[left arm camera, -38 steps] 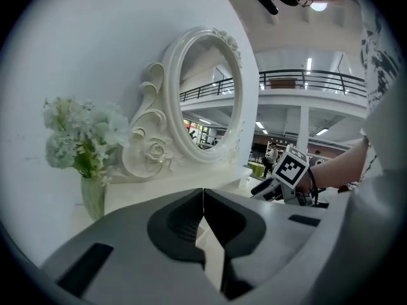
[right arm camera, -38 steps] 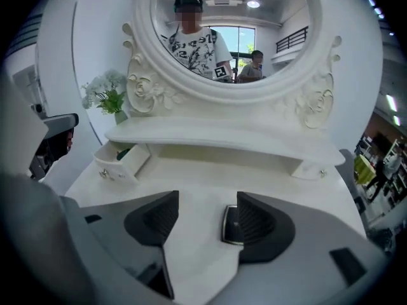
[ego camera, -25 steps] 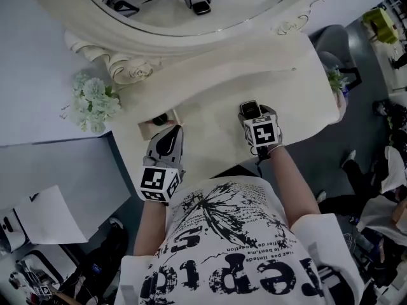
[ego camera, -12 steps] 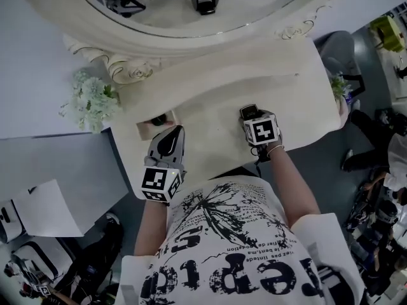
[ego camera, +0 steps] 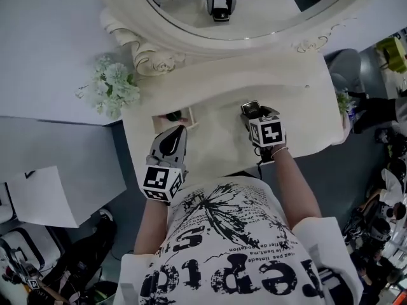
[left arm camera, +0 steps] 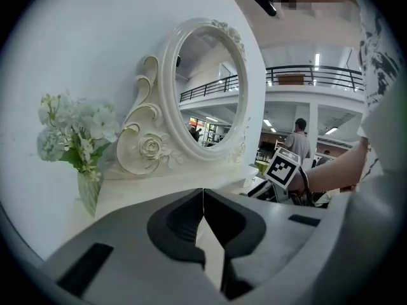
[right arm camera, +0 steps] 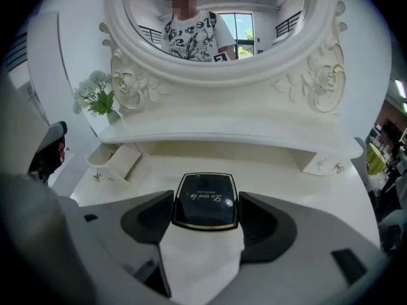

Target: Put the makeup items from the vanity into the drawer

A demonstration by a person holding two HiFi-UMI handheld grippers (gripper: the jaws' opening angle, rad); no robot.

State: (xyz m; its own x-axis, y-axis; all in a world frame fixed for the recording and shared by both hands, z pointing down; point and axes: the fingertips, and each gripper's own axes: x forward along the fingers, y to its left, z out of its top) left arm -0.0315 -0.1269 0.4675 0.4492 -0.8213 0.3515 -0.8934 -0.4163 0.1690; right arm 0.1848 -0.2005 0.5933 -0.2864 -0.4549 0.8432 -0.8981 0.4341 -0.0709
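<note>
**Compact clamped in the right hand-held gripper, small drawer open at the left**

The right hand-held gripper (ego camera: 253, 112) sits right of centre in the head view, over the front part of the cream vanity surface (ego camera: 222, 91). Its jaws are closed on a black compact with a gold rim (right arm camera: 205, 199), one jaw against each side. The lid faces up and carries gold lettering too small to read. Whether the compact rests on the surface or is lifted off it cannot be told.

The left hand-held gripper (ego camera: 172, 132) is at centre left of the head view, at the front left edge of the surface. Its own view shows the two jaws pressed together along a thin seam with nothing between them.

Just above the left hand-held gripper's tips in the head view, a small drawer (ego camera: 189, 116) stands pulled out of the vanity's left side. A dark item (ego camera: 173, 115) lies inside it, too small to identify. The compact is well to the right of this drawer, outside it.

An oval mirror in a carved frame (ego camera: 159, 40) fills the top of the head view. A bunch of pale flowers (ego camera: 114, 88) stands at upper left, beside the frame.
</note>
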